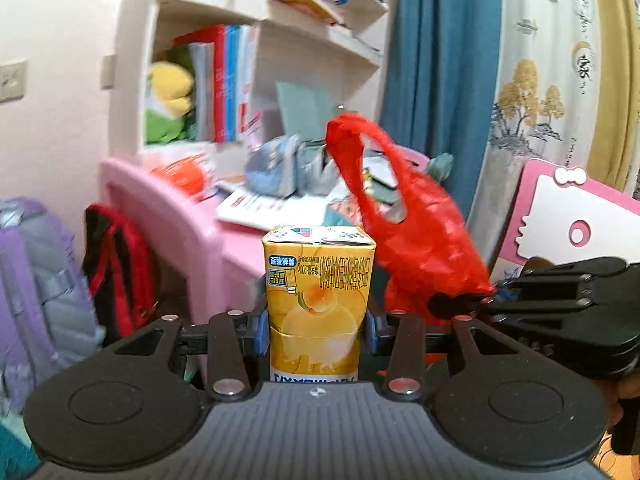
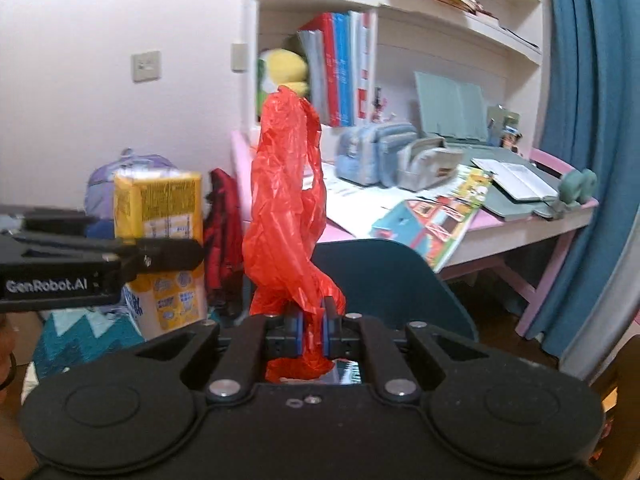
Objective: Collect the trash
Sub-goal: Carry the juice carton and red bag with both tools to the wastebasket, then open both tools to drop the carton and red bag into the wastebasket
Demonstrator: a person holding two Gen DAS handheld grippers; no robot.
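Note:
My left gripper (image 1: 317,330) is shut on a yellow juice carton (image 1: 318,300), held upright and upside down in the air. It also shows in the right wrist view (image 2: 158,208) at the left, with the left gripper (image 2: 160,256) across it. My right gripper (image 2: 312,330) is shut on a red plastic bag (image 2: 286,216) that stands up crumpled above the jaws. In the left wrist view the red bag (image 1: 416,240) hangs just right of the carton, pinched by the right gripper (image 1: 486,300).
A pink desk (image 2: 532,228) carries books, pencil cases (image 2: 376,152) and a picture book (image 2: 440,216). A teal chair (image 2: 384,280) stands before it. White shelves (image 2: 400,0) are above. A red backpack (image 1: 116,268) and purple backpack (image 1: 36,288) are left. Blue curtain (image 2: 592,120) right.

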